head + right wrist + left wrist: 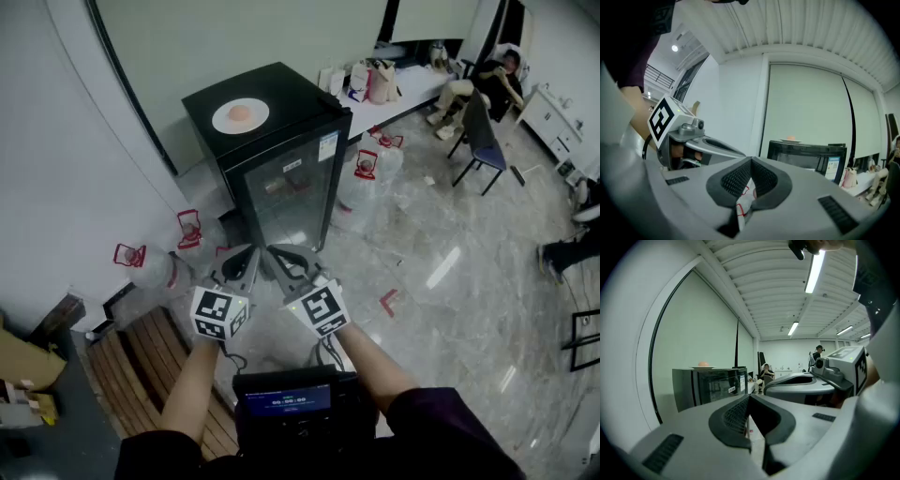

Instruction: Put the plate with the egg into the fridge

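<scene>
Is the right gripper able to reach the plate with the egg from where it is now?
Probably not yet. The plate sits on top of the fridge, well beyond the shut right gripper. Nothing seems to block the way; stepping closer should do.

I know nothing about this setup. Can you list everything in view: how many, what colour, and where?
fridge: one, black with a glass door, by the wall, door closed
plate: one, white, on top of the fridge
egg: one, pinkish-orange, on the plate
water jugs: at least four, clear with red handles, on the floor either side of the fridge
bags: several, pale, on the white ledge behind the fridge
chair: one, dark, far right
seated person: one, beyond the chair
wooden bench: one, brown, lower left
left gripper: one, grey, shut, empty
right gripper: one, grey, shut, empty
</scene>
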A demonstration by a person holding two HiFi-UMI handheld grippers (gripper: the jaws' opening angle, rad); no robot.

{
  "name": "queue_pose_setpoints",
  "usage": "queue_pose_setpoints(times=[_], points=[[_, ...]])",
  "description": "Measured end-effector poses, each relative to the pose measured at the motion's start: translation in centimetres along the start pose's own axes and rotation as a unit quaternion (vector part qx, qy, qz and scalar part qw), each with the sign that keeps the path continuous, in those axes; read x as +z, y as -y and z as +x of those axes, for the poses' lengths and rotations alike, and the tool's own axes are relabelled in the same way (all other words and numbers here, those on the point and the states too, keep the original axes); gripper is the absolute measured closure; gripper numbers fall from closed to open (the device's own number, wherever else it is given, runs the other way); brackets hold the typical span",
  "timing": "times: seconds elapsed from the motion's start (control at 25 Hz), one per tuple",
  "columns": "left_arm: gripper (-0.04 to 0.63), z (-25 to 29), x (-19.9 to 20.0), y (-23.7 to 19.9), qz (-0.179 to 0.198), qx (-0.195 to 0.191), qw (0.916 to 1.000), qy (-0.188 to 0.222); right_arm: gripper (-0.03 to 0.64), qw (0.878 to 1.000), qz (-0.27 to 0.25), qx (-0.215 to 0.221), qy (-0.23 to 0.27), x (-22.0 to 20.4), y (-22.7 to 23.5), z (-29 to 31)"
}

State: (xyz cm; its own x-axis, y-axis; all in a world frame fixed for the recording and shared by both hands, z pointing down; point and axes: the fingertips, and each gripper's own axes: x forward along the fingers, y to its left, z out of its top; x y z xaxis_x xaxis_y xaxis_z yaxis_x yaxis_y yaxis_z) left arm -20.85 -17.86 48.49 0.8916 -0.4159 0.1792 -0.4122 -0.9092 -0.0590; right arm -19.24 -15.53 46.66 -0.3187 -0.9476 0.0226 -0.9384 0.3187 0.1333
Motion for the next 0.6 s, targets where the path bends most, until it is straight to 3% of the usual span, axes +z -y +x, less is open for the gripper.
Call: queue_pose_setpoints(times=[0.6], points=[[0.583,1.1,-2.3,-1.2,-0.016,0.028,0.9992,-0.025,0.609,0.998,0.047,-0.009,-0.033,-3.4,1.4,-0.1]])
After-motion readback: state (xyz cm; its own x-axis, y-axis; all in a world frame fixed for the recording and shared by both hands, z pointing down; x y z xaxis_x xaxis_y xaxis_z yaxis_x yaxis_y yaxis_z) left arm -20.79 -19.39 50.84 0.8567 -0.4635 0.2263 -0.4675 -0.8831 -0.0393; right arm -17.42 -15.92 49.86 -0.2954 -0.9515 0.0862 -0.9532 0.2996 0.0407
